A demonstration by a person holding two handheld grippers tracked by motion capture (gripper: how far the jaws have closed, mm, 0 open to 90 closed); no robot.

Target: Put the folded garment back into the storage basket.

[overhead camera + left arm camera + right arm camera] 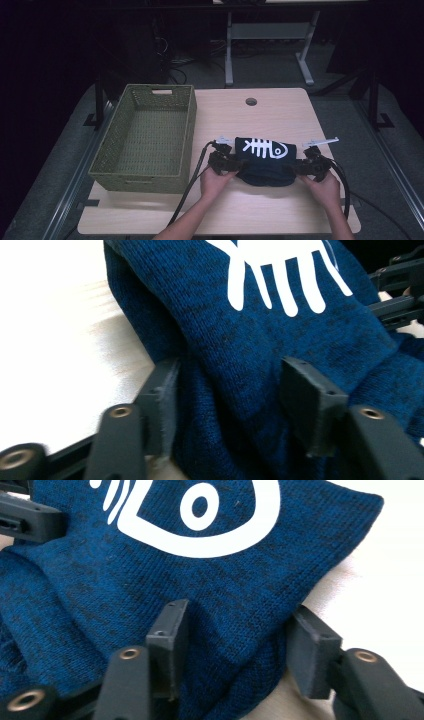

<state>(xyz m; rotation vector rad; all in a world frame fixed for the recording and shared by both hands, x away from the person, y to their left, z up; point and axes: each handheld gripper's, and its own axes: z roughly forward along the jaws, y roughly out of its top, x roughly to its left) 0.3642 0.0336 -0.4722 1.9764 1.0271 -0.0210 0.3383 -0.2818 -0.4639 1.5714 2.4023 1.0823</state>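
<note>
Folded blue sweater [265, 159] lies on the tabletop [260, 210] beside the basket [145, 135], not yet lifted. It is pinched at both ends by left gripper [235, 405] and right gripper [240, 645]. Transfer to the basket likely remains.

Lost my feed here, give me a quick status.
Left gripper and right gripper each pinching an end of the folded blue sweater. Sweater on table. Green basket left, nothing blocking.

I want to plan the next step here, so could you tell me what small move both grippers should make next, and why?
Probably lift together: the left gripper and right gripper each pinch an end of the folded blue garment, which lies beside the woven basket.
</note>
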